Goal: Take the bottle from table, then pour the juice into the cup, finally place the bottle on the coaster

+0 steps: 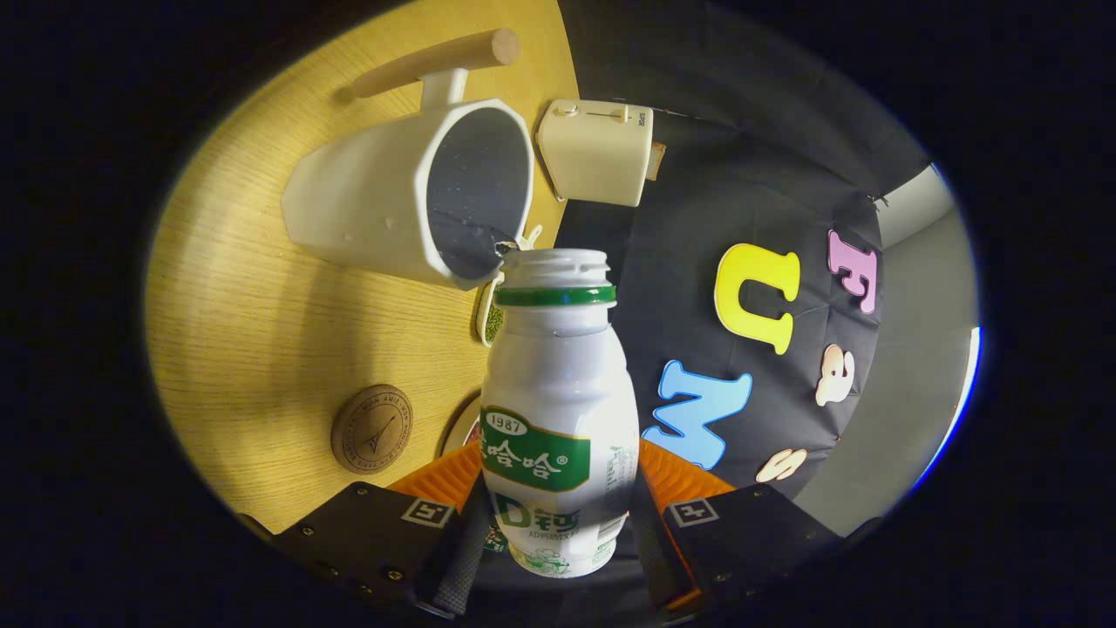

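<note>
My gripper [558,515] is shut on a small white bottle [558,401] with a green label and a green neck ring; its cap is off. The whole view is rolled, so the bottle is tipped over toward a white cup [392,196] with a wooden handle [436,63]. The bottle's open mouth [554,259] is at the cup's rim, and a thin stream of liquid runs into the dark inside of the cup. A round brown coaster [372,428] lies on the wooden table [253,323], apart from the cup and beside my fingers.
A cream toaster [597,150] stands on the table just beyond the cup, against the black cloth wall. A small dish of green bits [491,318] sits behind the bottle's neck. A round dark-rimmed thing [462,427] peeks out beside the bottle.
</note>
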Motion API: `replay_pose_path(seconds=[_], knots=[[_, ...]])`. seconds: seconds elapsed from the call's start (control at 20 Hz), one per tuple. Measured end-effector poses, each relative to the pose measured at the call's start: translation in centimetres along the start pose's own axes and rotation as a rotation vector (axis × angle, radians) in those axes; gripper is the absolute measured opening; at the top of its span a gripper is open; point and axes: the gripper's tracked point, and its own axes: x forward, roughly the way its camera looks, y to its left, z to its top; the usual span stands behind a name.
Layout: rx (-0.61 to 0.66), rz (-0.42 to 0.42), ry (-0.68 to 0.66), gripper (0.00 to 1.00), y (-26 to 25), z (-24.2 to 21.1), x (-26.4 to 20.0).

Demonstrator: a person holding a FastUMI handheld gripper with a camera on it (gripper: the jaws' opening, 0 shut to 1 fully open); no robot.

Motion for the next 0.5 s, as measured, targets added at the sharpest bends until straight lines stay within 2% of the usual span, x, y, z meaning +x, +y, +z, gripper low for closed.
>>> replay_pose_path(seconds=[0.5], knots=[[-0.047, -0.021, 0.003, 0.74, -1.3, 0.2, 0.1]])
